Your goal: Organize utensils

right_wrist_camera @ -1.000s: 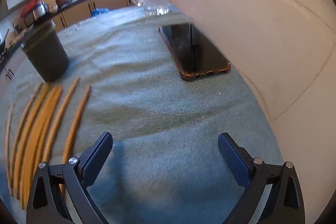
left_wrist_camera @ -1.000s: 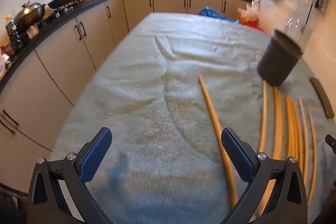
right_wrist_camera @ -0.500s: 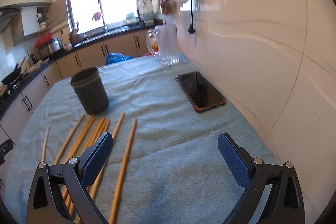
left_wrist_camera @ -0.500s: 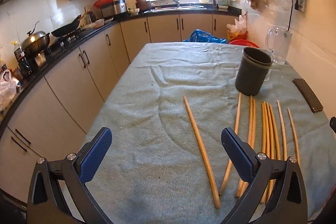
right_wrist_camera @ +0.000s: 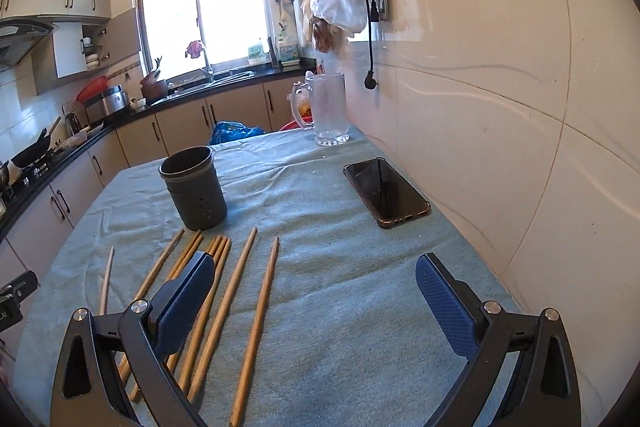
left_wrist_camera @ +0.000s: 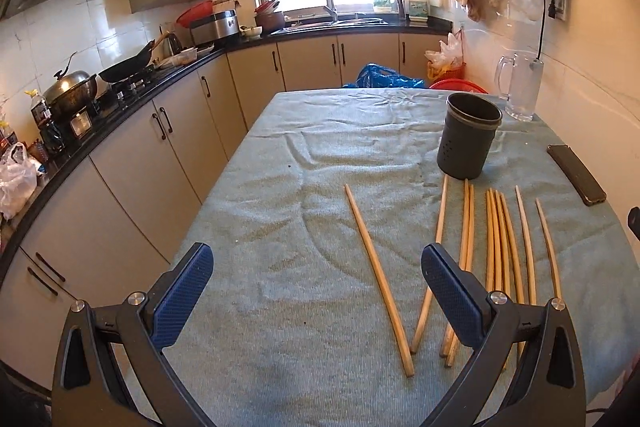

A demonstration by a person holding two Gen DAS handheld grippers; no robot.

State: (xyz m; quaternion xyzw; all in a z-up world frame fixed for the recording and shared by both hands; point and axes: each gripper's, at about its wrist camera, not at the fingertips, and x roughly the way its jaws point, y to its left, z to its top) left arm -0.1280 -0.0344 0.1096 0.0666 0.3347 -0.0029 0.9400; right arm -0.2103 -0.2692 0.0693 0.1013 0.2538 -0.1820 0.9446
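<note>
1. Left gripper [left_wrist_camera: 318,285] spread wide with nothing between the blue pads, held above the near end of the table [left_wrist_camera: 280,219], which wears a grey-green cloth.
2. Right gripper [right_wrist_camera: 316,293] likewise spread wide and empty, raised over the cloth on the wall side.
3. Wooden chopsticks [left_wrist_camera: 496,243] lying flat on the cloth in a loose row, pointing toward the holder; one single chopstick [left_wrist_camera: 376,273] set apart to the left, angled so its near end nearly meets its neighbour.
4. Dark utensil holder [left_wrist_camera: 468,141] upright and empty just beyond the far tips of the chopsticks.
5. Black phone [right_wrist_camera: 386,191] flat near the wall, well apart from the chopsticks.
6. Clear glass mug [right_wrist_camera: 328,109] at the far corner by the wall.
</note>
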